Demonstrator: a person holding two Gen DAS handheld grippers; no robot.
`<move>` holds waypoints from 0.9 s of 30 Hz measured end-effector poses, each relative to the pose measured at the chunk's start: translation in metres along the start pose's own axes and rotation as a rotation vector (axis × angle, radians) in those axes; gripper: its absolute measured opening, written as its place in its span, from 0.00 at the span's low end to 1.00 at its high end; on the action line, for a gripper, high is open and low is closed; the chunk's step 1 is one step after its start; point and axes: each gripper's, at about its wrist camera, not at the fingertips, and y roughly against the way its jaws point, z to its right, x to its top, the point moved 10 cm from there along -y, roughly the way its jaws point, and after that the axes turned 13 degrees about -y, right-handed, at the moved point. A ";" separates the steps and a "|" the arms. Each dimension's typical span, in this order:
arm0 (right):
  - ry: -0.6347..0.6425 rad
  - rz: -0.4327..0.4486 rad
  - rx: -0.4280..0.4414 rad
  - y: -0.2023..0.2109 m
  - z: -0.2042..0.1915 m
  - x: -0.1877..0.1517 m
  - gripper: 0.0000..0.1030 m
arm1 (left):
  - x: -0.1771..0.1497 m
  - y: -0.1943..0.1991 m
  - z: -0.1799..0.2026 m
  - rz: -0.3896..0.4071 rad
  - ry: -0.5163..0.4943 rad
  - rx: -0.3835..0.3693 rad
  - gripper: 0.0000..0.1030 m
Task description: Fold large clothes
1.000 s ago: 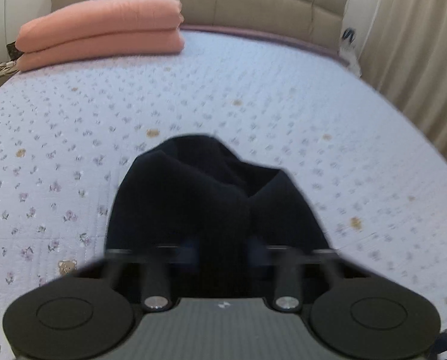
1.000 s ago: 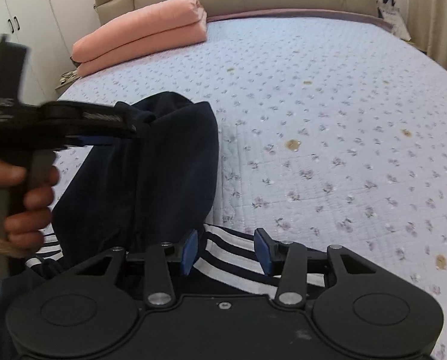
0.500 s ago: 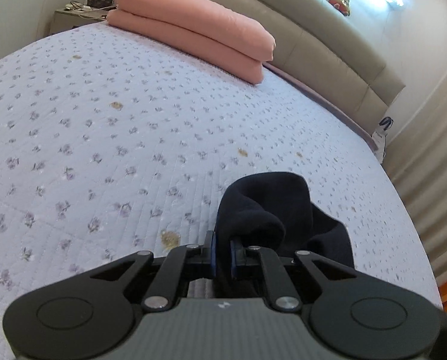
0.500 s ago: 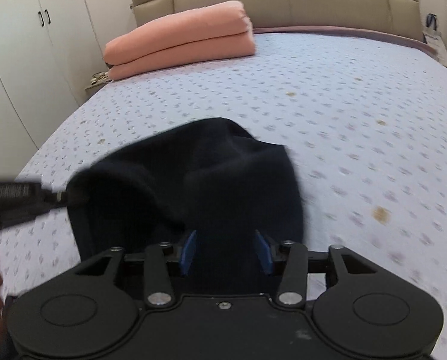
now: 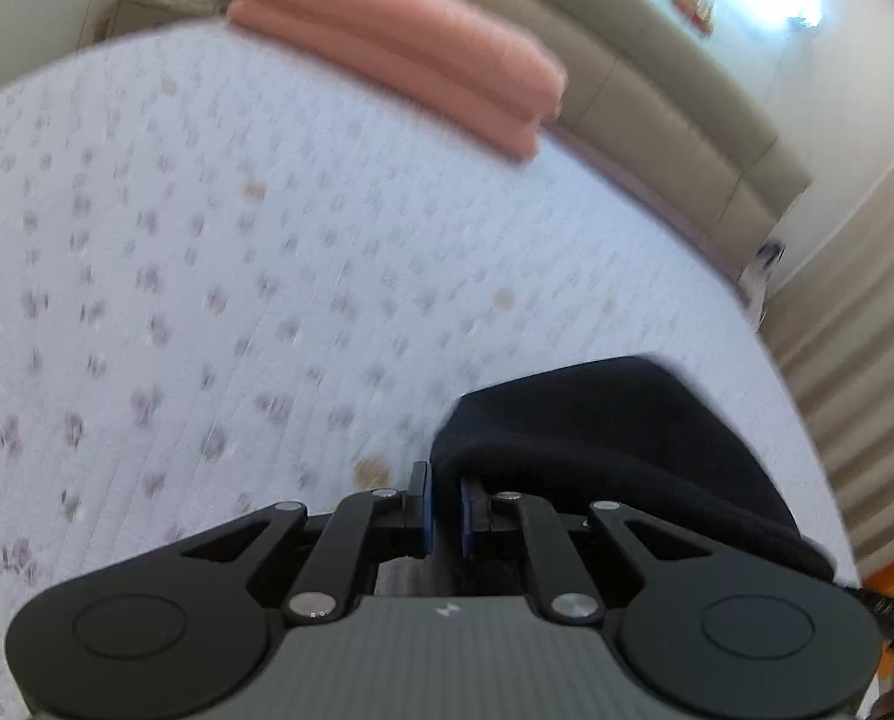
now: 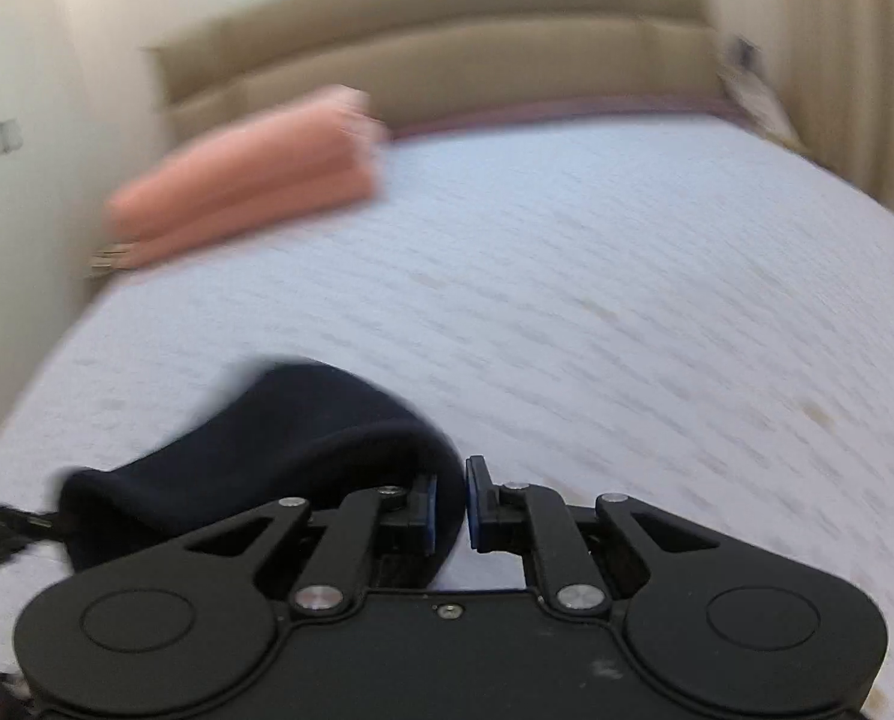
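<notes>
A dark navy garment hangs bunched over the floral bedspread. My left gripper is shut on its edge, and the cloth trails off to the right. In the right wrist view the same garment stretches to the left. My right gripper is shut on its other edge. The tip of the left gripper shows at the far left, holding the cloth's other end. Both views are motion-blurred. The lower part of the garment is hidden behind the gripper bodies.
A folded pink blanket lies at the head of the bed, also in the right wrist view. A beige padded headboard stands behind it. Curtains hang on the right side. White wardrobe doors stand on the left.
My right gripper has shut on the garment; a second ago both were open. Both grippers have lifted and spread the cloth between them, and the views have swung.
</notes>
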 end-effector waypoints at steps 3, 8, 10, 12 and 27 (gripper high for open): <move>-0.079 -0.181 -0.039 -0.046 0.043 -0.040 0.35 | -0.024 -0.025 -0.009 -0.097 -0.015 0.008 0.11; 0.060 -0.142 0.012 -0.013 0.033 -0.029 0.64 | -0.015 0.013 -0.012 -0.044 -0.101 -0.018 0.39; 0.096 -0.106 0.052 0.015 0.033 -0.017 0.71 | -0.009 0.037 -0.017 -0.022 -0.134 -0.002 0.39; 0.109 -0.076 0.074 0.029 0.023 -0.006 0.71 | 0.004 0.057 -0.014 0.018 -0.154 -0.010 0.38; 0.332 -0.175 0.058 -0.139 -0.114 -0.023 0.15 | -0.014 -0.060 0.062 -0.177 -0.349 -0.149 0.03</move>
